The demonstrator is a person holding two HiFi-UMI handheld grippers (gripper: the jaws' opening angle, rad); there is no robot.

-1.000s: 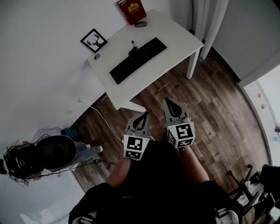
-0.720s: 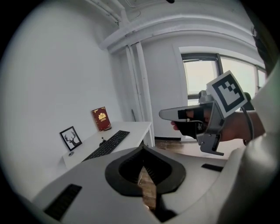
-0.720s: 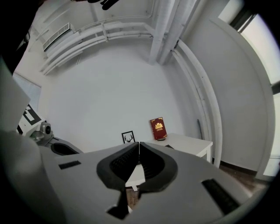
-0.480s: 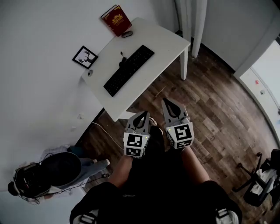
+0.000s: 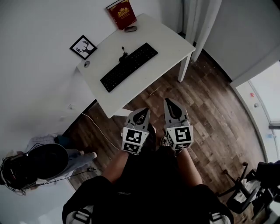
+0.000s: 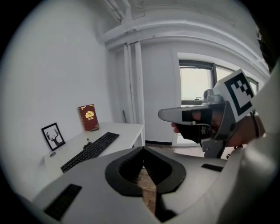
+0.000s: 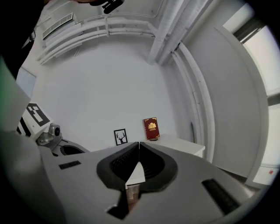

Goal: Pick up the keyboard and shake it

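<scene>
A black keyboard lies slantwise on the white table; the left gripper view shows the keyboard at lower left. My left gripper and right gripper hover over the wood floor just short of the table's near edge, both shut and holding nothing. In the left gripper view my left gripper points past the table's corner, with the right gripper beside it. The right gripper points at the table edge and wall.
On the table stand a red book, a framed deer picture and a small dark mouse. A white cable runs on the floor. A black headset and bag lie at lower left, a chair at lower right.
Both grippers have moved a little closer to the table's near edge, side by side. The keyboard has not moved on the table. Jaws stay shut.
</scene>
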